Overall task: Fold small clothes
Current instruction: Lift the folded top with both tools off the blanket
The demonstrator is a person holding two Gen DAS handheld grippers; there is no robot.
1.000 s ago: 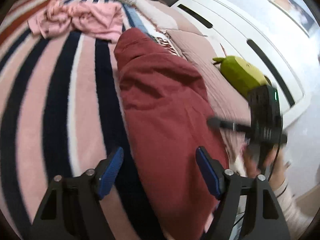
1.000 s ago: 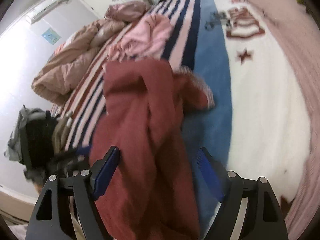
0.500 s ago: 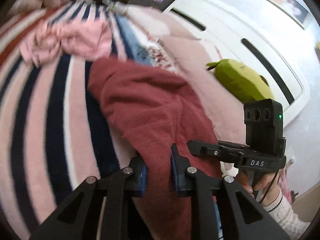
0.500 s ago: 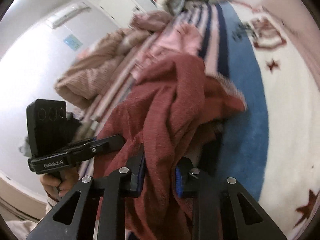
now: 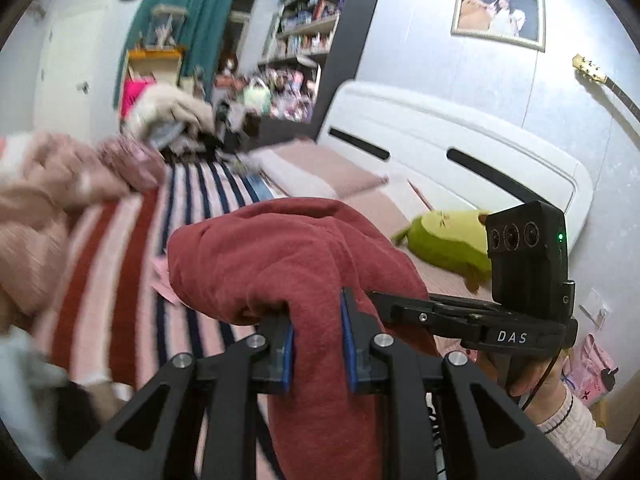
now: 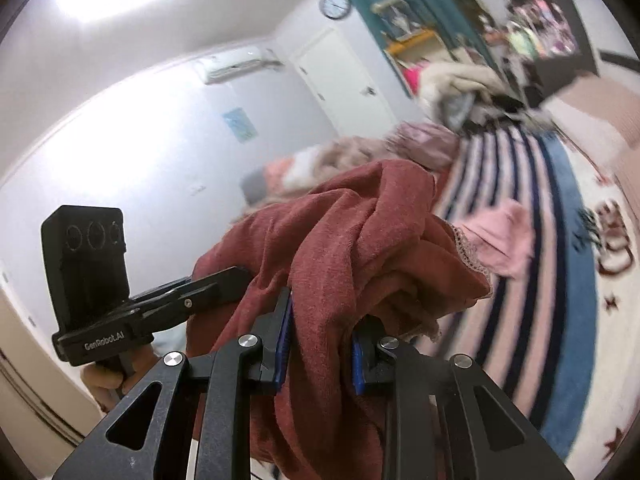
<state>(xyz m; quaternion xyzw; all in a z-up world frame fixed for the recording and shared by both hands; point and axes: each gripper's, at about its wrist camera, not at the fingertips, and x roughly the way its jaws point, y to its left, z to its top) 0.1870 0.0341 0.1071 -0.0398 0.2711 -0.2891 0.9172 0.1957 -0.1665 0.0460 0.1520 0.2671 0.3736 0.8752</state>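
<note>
A dark red knit garment [image 5: 280, 256] hangs bunched between both grippers, lifted above the striped bed. My left gripper [image 5: 316, 344] is shut on one fold of it. My right gripper [image 6: 320, 344] is shut on another part of the same garment [image 6: 360, 240]. The right gripper's body also shows at the right of the left wrist view [image 5: 472, 316], and the left gripper's body at the left of the right wrist view [image 6: 160, 300]. A pink garment [image 6: 500, 244] lies on the bed beyond.
The bed has a pink, white and navy striped blanket [image 5: 120, 264] and a blue and white blanket [image 6: 572, 320]. A beige quilt [image 5: 36, 224] is heaped at the left. A green plush toy [image 5: 452, 240] lies by the white headboard [image 5: 440, 148]. Shelves stand behind.
Both grippers closed on the red garment and lifted it off the bed. The views have tilted up from the bed surface toward the room.
</note>
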